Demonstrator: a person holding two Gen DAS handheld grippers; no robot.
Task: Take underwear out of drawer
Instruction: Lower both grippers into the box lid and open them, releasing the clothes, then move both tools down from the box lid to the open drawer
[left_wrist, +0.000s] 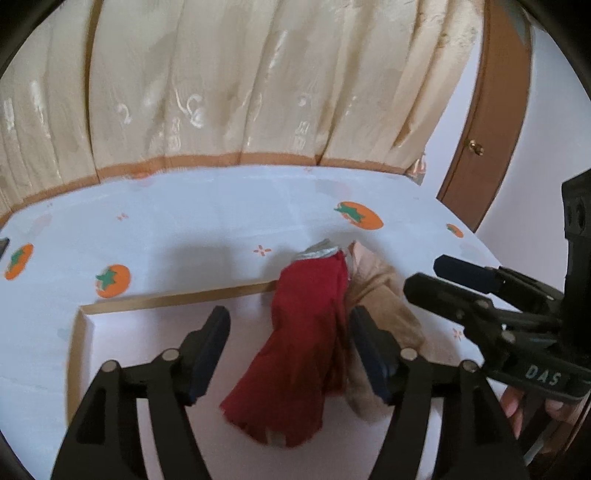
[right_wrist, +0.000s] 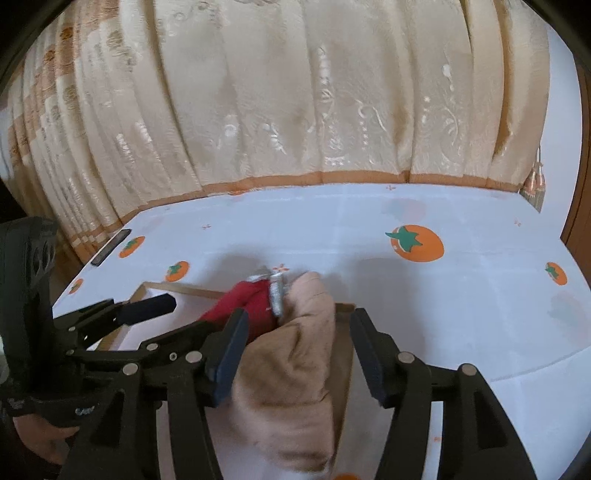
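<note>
Shallow white drawer (left_wrist: 85, 325) with tan rim sits on a white tablecloth (left_wrist: 192, 229) printed with orange tomatoes. Red underwear (left_wrist: 303, 343) with a grey waistband lies draped over the drawer's far rim, its lower part inside the drawer and the waistband end out on the cloth. Beige underwear (left_wrist: 384, 295) lies bunched just beside the red piece, touching it, at the drawer's right end and spilling over the rim there.

Left gripper (left_wrist: 290, 350) hovers over the drawer, fingers spread wide, red piece between them, not pinched; right-hand finger overlaps the beige fabric in view, contact unclear. Right gripper (right_wrist: 299, 354) is also over the drawer's right end, fingers spread apart, straddling the beige underwear (right_wrist: 291, 376), holding nothing. Red underwear (right_wrist: 251, 306) shows behind its left-hand finger. Cream curtain (left_wrist: 229, 85) hangs beyond the drawer.
</note>
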